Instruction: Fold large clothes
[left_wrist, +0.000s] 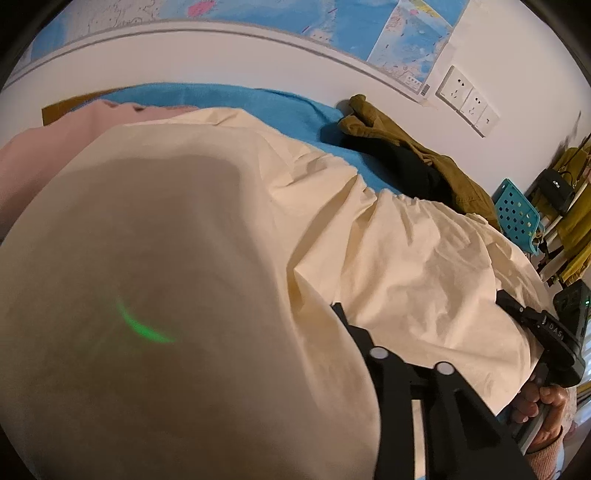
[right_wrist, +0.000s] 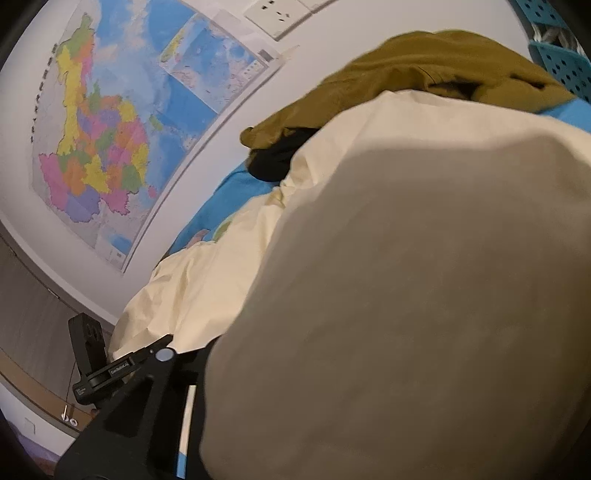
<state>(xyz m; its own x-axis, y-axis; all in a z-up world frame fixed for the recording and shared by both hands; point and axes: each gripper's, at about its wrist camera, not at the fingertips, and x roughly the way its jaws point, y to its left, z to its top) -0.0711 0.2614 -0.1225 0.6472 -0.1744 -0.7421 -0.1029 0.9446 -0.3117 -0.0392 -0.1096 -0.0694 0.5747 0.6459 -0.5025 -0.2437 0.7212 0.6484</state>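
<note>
Dim; blurred shadowed foreground; fisheye-warped edges

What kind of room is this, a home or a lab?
Most likely a home bedroom. Clothes lie on a blue sheet, a coloured map is stuck to the wall beside power sockets, and a cream garment is being folded.
</note>
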